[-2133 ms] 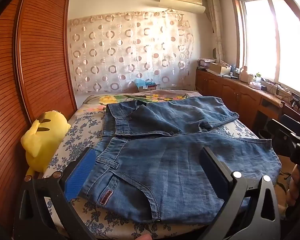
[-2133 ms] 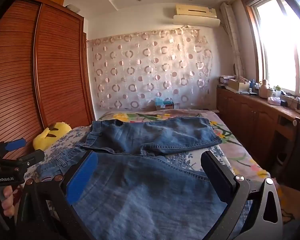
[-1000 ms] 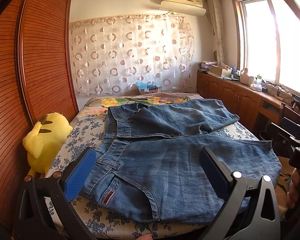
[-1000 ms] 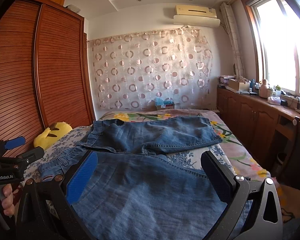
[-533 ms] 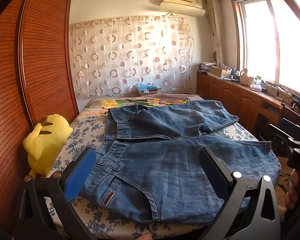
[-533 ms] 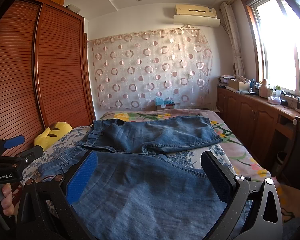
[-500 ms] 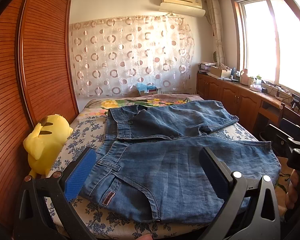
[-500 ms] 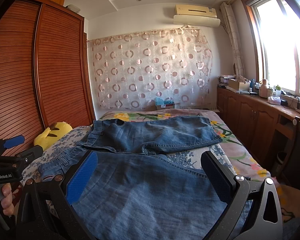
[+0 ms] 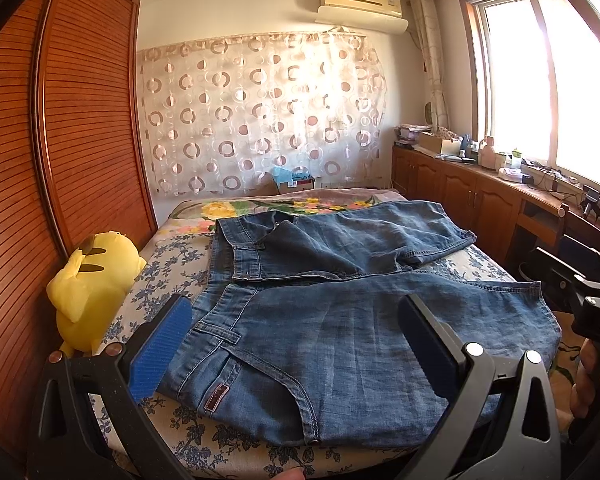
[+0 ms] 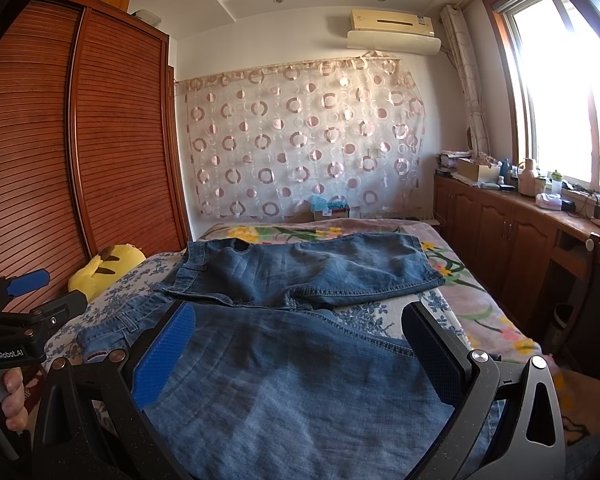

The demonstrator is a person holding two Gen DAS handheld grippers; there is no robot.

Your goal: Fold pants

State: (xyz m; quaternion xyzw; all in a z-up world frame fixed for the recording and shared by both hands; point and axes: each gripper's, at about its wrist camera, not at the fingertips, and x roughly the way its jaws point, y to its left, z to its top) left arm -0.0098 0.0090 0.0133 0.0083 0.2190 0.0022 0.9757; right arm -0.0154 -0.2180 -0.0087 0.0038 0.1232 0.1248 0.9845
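Blue denim pants (image 9: 340, 320) lie spread flat on the bed, waistband to the left, the near leg running right and the far leg (image 9: 360, 240) behind it. They also show in the right wrist view (image 10: 300, 360). My left gripper (image 9: 296, 344) is open and empty, held above the near waist and pocket area. My right gripper (image 10: 300, 352) is open and empty above the near leg. Each view shows the other hand-held gripper at its edge: the right one (image 9: 588, 300) and the left one (image 10: 20, 320).
The bed (image 9: 172, 276) has a blue floral sheet and a flowered blanket (image 10: 480, 312) at the far side. A yellow plush toy (image 9: 88, 284) sits at the bed's left edge by the wooden wardrobe (image 9: 60, 160). Wooden cabinets (image 10: 520, 240) with bottles run along the right under the window.
Both grippers have risen and tilted up slightly, so the pants sit a little lower in both views. The pants have not moved. Both grippers stay open.
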